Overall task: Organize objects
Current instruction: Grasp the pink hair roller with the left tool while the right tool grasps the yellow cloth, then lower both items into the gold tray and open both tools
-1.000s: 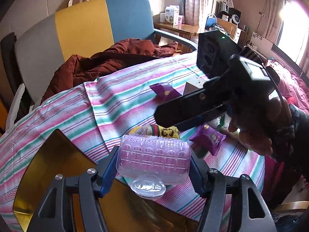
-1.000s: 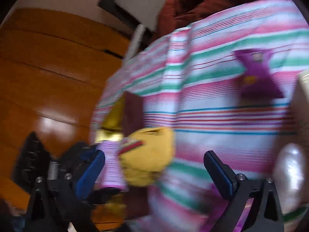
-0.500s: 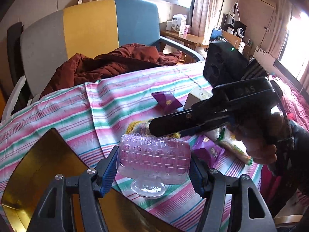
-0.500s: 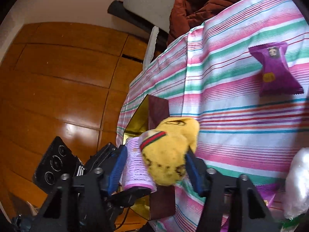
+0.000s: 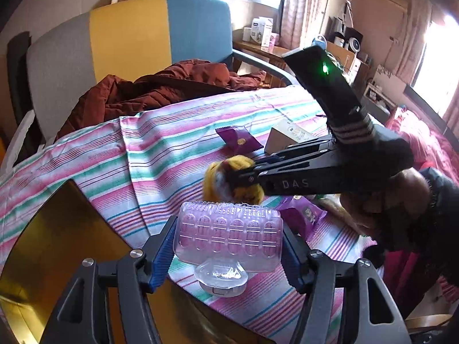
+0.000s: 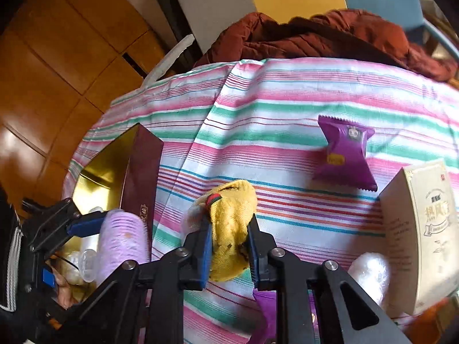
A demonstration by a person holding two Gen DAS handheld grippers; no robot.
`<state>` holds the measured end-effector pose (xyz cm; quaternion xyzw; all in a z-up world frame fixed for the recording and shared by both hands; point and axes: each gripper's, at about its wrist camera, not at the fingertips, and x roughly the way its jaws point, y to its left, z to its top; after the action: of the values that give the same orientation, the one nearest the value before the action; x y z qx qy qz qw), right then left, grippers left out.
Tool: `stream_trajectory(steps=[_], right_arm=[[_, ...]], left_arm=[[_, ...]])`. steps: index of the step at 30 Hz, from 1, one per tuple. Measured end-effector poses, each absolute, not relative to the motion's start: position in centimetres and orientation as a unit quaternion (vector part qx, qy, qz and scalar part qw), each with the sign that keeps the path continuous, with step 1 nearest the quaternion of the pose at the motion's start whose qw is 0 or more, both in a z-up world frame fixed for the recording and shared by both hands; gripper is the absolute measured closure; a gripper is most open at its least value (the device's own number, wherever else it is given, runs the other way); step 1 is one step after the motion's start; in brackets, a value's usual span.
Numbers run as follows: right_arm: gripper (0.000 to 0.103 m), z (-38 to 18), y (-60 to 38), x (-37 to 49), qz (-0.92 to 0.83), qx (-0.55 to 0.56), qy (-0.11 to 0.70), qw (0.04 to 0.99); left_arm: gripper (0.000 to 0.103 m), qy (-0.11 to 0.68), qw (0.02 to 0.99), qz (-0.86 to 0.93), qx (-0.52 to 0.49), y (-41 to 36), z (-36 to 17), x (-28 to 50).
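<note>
Right tongs (image 6: 229, 246) had just squeezed onto the rolled yellow knit sock (image 6: 229, 229) on the striped table (image 6: 287, 109); left tongs (image 5: 226, 250) pinched the clear-cased pink hair roller (image 5: 228, 236) over the gold-lined box (image 5: 57, 243). I'd lift the sock straight up, since it's squishy and could slip.

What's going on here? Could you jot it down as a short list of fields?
Setting: table under a striped cloth, chair with a red-brown jacket behind
Left gripper: shut on a clear pack of pink hair rollers
Right gripper: jaws have just closed on a yellow sock
Box: gold-lined box at the table's edge, beside the left gripper
Loose items: purple snack packet, cream carton
</note>
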<state>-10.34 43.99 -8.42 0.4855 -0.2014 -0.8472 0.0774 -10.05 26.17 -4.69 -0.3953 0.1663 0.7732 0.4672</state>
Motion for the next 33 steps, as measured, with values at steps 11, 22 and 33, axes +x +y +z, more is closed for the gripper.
stream_trajectory(steps=[11, 22, 33], right_arm=[[0.081, -4.0, 42.6, -9.4, -0.892, 0.42, -0.161, 0.053], [0.081, -0.7, 31.7, -10.8, -0.894, 0.416, -0.112, 0.122], [0.043, -4.4, 25.2, -16.0, -0.877, 0.471, -0.078, 0.063]], left_arm=[[0.037, 0.068, 0.319, 0.845, -0.424, 14.0, -2.3, -14.9], [0.037, 0.035, 0.158, 0.869, -0.467, 2.6, -4.7, -21.9], [0.02, -0.019, 0.14, 0.868, -0.477, -1.4, -4.8, -22.1]])
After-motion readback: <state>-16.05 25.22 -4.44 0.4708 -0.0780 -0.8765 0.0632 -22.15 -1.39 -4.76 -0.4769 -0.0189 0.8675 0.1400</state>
